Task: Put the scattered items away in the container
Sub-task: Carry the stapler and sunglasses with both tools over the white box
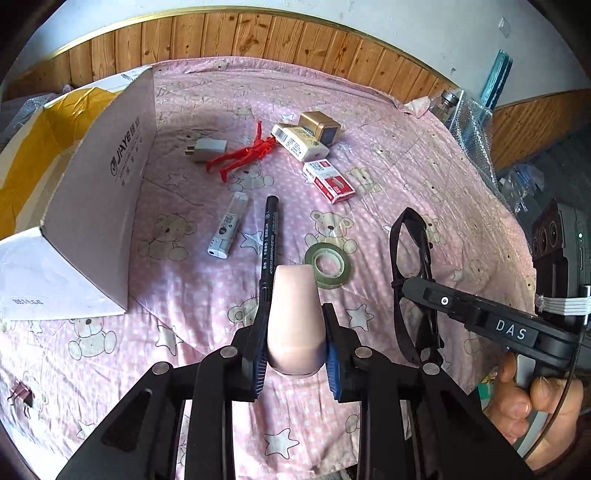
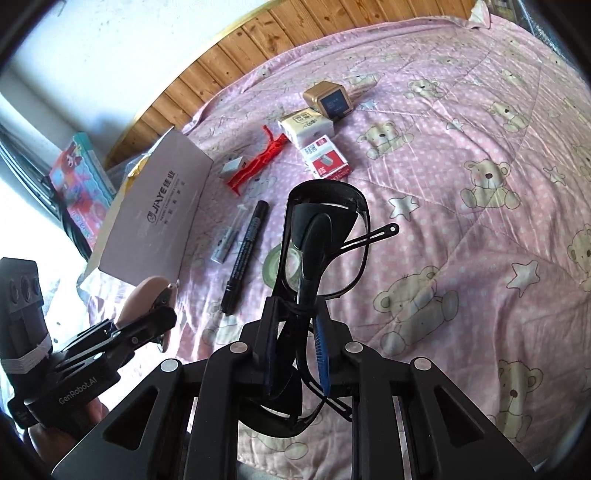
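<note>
My left gripper (image 1: 294,325) is shut on a pale pink bottle-shaped object (image 1: 293,321), held above the pink bedspread. My right gripper (image 2: 295,332) is shut on black-framed glasses (image 2: 321,243), which also hang at the right of the left wrist view, glasses (image 1: 412,273). The open cardboard box (image 1: 107,177) stands at the left. Scattered on the bed lie a black marker (image 1: 269,236), a white lighter-like stick (image 1: 229,230), a green tape roll (image 1: 328,266), a red plastic clip (image 1: 245,155), a white charger (image 1: 208,149), a red-white staple box (image 1: 328,181), a white packet (image 1: 299,142) and a gold cube (image 1: 319,127).
A wooden panel wall (image 1: 258,33) runs behind the bed. Bubble wrap and a glass jar (image 1: 448,99) sit at the far right corner. A small binder clip (image 1: 20,393) lies at the near left. A hand (image 1: 535,406) holds the right gripper's handle.
</note>
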Tool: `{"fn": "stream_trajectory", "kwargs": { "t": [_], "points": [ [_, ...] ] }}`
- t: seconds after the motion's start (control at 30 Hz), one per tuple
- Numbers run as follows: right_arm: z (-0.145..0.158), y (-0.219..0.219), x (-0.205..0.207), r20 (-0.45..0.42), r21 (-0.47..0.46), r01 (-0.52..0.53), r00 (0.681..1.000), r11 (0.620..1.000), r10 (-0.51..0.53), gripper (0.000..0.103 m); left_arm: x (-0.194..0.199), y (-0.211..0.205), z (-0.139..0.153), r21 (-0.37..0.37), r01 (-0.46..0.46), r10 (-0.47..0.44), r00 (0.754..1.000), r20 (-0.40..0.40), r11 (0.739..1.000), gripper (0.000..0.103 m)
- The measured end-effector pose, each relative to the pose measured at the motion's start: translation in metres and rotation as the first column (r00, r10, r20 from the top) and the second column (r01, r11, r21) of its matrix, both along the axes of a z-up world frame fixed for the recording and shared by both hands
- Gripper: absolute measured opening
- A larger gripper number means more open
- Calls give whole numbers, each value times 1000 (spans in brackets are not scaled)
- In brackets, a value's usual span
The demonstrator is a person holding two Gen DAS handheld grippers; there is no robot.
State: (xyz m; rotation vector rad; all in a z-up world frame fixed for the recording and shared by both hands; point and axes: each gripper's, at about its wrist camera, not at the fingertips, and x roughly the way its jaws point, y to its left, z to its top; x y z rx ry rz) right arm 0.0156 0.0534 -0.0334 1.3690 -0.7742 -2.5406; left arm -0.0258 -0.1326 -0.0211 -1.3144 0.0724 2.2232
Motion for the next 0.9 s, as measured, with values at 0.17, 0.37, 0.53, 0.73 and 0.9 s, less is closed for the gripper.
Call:
{"fn": "stream_trajectory", "kwargs": {
  "t": [0.17,0.37,0.53,0.73,0.9],
  "points": [
    [4,-13,1,-13,-15,-31,999,999,31,19,3,-9,18,-44,-40,37,998,-59,998,27],
    [13,-30,-4,-23,-17,-69,997,997,69,19,6,-22,32,-62,-85,81,994,-74,994,27],
    [25,-42,-9,-37,-10,-87,996,996,86,19,6,-31,44,-49,-97,93,992,-84,994,27],
    [34,-48,-15,-33,-2,-78,996,997,78,19,-6,-39,58,-14,-94,92,992,-84,996,27],
    [39,-52,-25,-18,12,-77,997,997,77,19,-15,-44,68,16,-93,94,992,-81,996,27]
  ]
}}
